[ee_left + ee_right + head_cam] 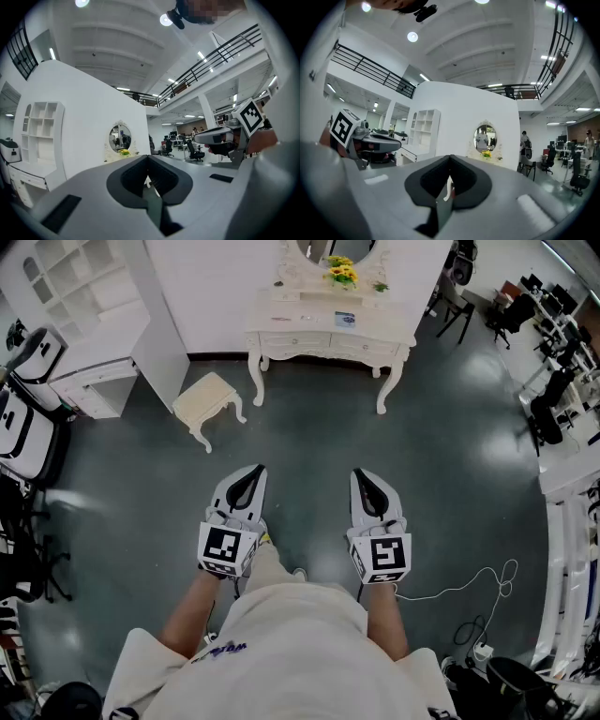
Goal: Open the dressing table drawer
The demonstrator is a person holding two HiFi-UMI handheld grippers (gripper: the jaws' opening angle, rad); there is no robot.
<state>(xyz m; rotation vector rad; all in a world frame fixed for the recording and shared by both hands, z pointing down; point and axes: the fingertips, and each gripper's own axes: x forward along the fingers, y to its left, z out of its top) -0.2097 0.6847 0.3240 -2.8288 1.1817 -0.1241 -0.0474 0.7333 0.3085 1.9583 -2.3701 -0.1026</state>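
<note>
Head view: grey floor (441, 456) stretches between the person and the dressing table (398, 334) at upper centre, so its drawer (295, 341), seemingly closed, is well out of reach. A stool (208, 401) stands left of it. Left gripper (249, 474) and right gripper (364, 478) point level at lower centre, fingers (230, 498) pressed together and holding nothing, likely a ready pose.

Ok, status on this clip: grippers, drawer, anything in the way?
Left gripper and right gripper both shut, empty. Dressing table across the floor, out of reach, drawers look closed. Stool off to the left, not blocking.
</note>
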